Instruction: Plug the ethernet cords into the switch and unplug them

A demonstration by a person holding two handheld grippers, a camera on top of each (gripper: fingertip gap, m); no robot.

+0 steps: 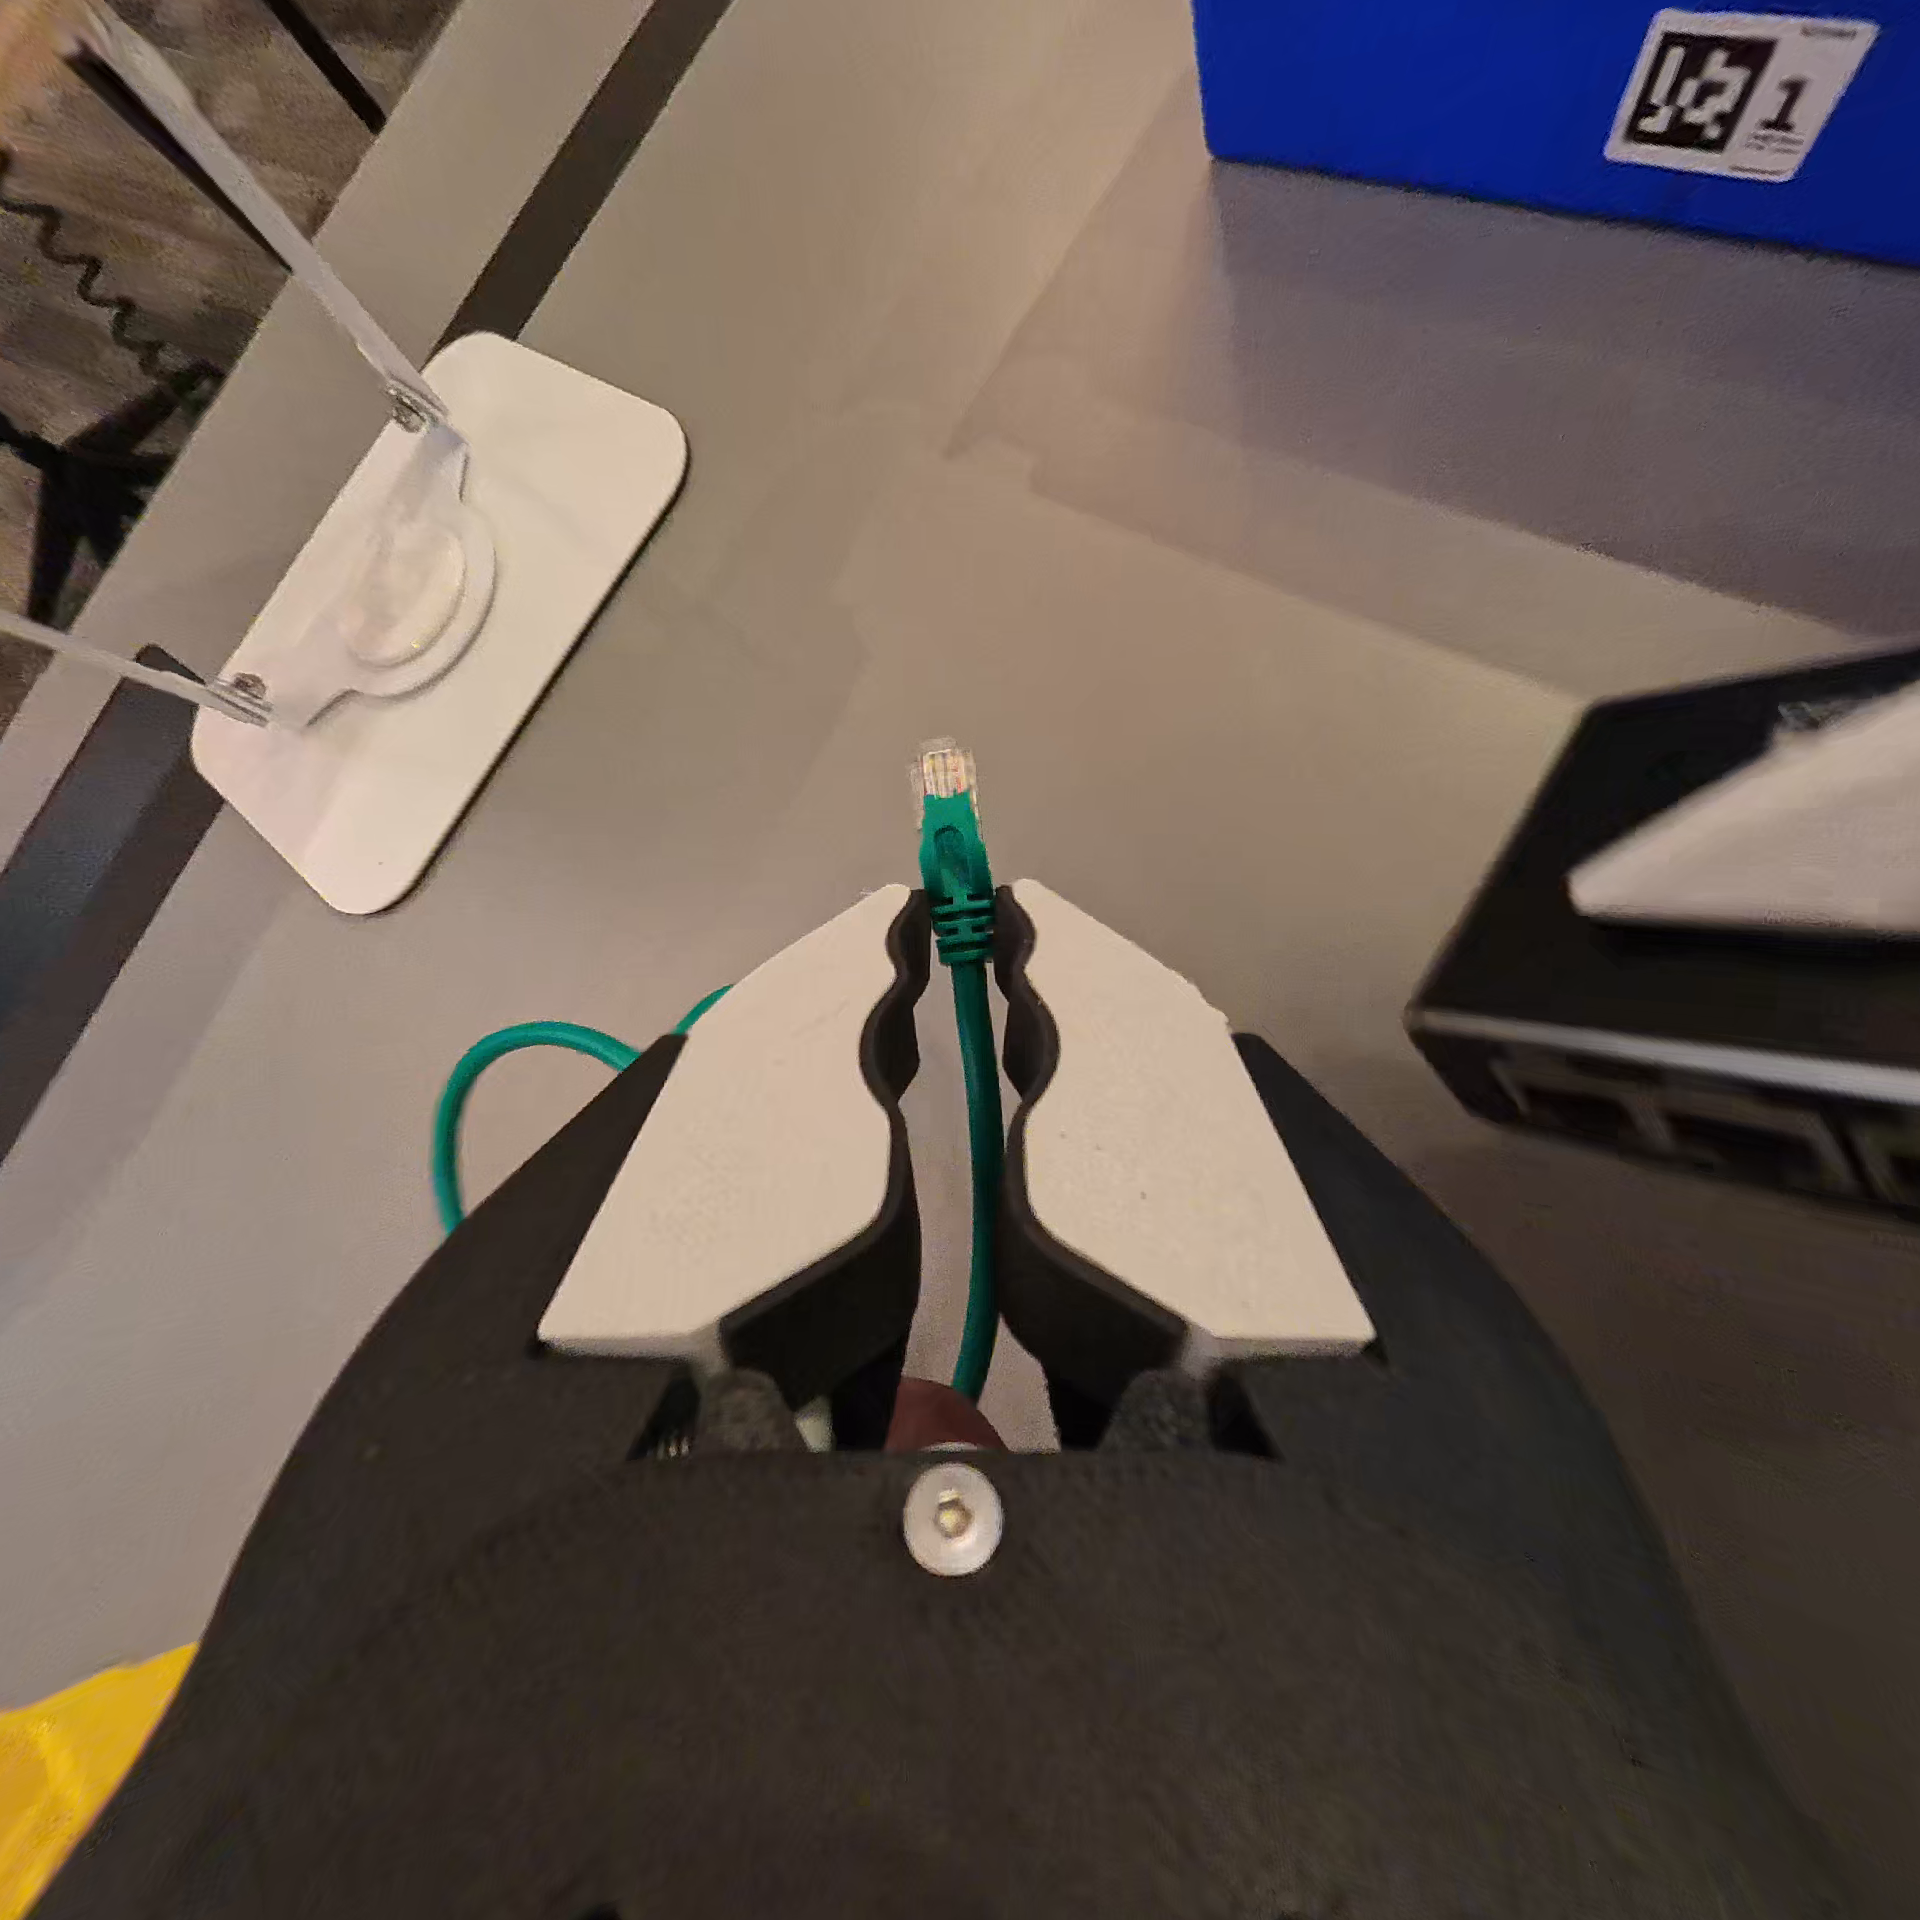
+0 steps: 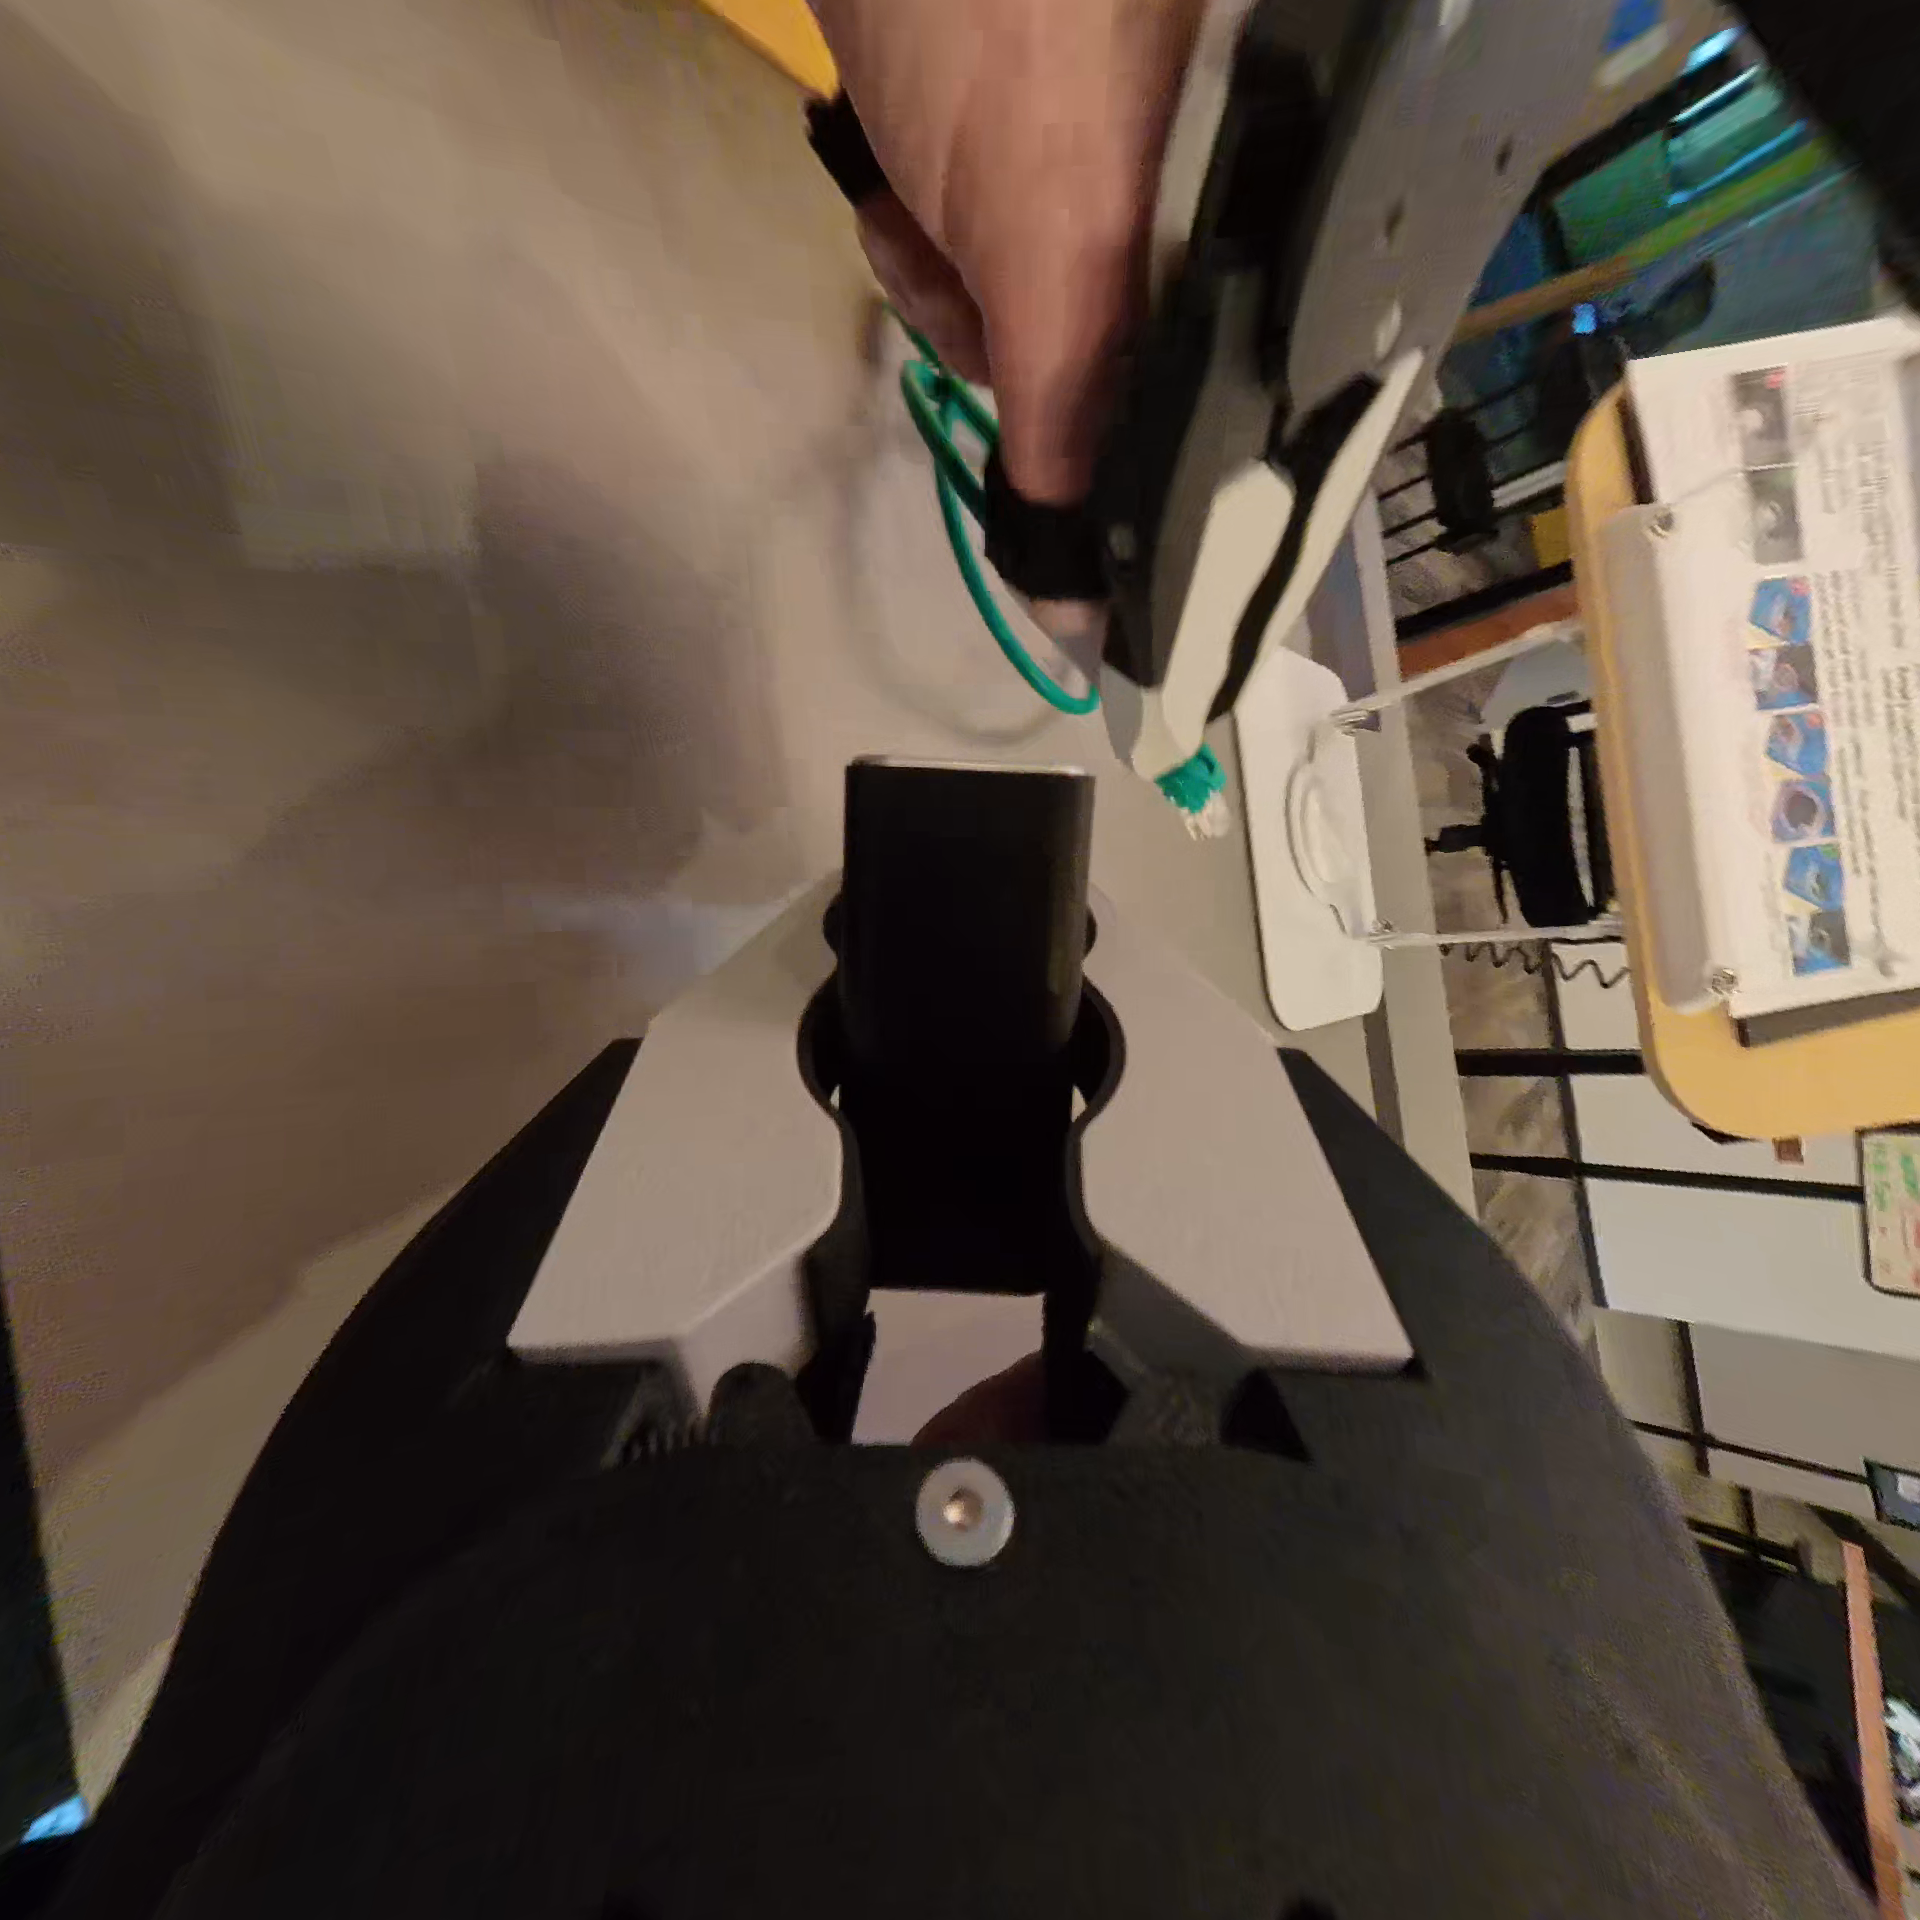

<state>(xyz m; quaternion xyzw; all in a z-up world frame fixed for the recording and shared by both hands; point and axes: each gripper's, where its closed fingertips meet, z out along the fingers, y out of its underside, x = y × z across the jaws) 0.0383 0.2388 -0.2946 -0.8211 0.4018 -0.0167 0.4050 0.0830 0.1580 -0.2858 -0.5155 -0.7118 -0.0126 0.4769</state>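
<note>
The left gripper is clamped on a green ethernet cord, its fingertips pinching the ribbed strain-relief boot so that the clear plug sticks out just beyond them, free in the air above the grey table. Behind the grip the cord runs back between the fingers and loops out to the gripper's left. Ahead and to the right of this gripper sits the black network switch, its row of ports facing the near side, none of them holding the green plug; a white plate lies on its top. Farther ahead on the right stands a blue bin bearing a white marker sticker; its inside is out of sight, so its contents cannot be told. To the front left a white stand base with clear struts rests on the table. The right gripper is closed on the switch, the black body clamped between its fingers and reaching past their tips. Beyond it, up and to the right, a hand holds the left gripper with the green plug at its tip, near but apart from the switch's far end.
</note>
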